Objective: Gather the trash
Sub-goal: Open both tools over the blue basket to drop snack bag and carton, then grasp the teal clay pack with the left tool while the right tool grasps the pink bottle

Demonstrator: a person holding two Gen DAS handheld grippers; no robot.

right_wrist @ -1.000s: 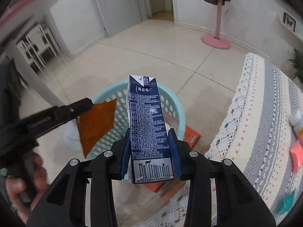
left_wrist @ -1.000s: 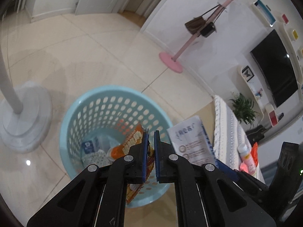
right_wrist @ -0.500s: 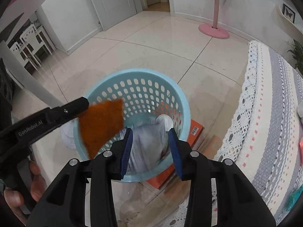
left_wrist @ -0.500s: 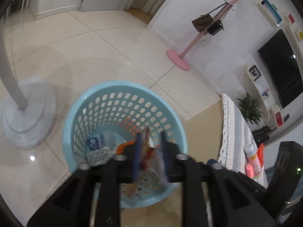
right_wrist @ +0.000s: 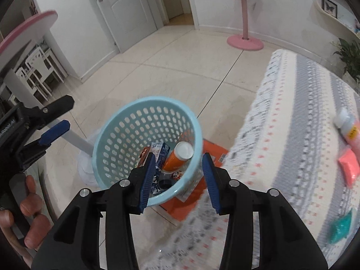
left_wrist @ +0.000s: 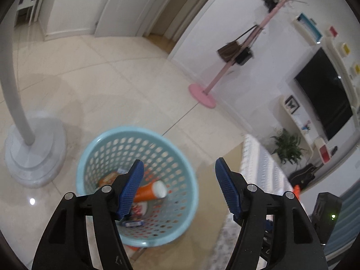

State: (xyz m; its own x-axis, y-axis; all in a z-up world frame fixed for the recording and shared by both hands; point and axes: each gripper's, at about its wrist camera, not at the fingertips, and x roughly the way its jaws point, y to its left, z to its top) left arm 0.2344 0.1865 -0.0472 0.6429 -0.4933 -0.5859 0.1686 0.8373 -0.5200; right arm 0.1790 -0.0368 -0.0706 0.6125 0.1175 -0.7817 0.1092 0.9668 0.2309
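Observation:
A light blue perforated basket (left_wrist: 180, 171) (right_wrist: 117, 132) stands on the tiled floor beside the table. Inside it lie an orange bottle with a white cap (left_wrist: 149, 192) (right_wrist: 180, 155), a dark blue milk carton (right_wrist: 160, 155), an orange snack wrapper (left_wrist: 108, 178) and other trash. My left gripper (left_wrist: 178, 187) is open and empty above the basket; it also shows in the right wrist view (right_wrist: 59, 115). My right gripper (right_wrist: 178, 178) is open and empty above the basket's near rim.
A table with a striped lace cloth (right_wrist: 292, 135) stands to the right, carrying a small bottle (right_wrist: 346, 126) and pink (right_wrist: 348, 166) and teal (right_wrist: 340, 227) packets. An orange box (right_wrist: 191, 202) lies under the basket. A white lamp base (left_wrist: 33, 153) stands left. A pink coat stand (left_wrist: 202, 94) is farther off.
Both grippers opened. The orange wrapper dropped from the left gripper and the milk carton from the right gripper into the basket. Both grippers have lifted back a little.

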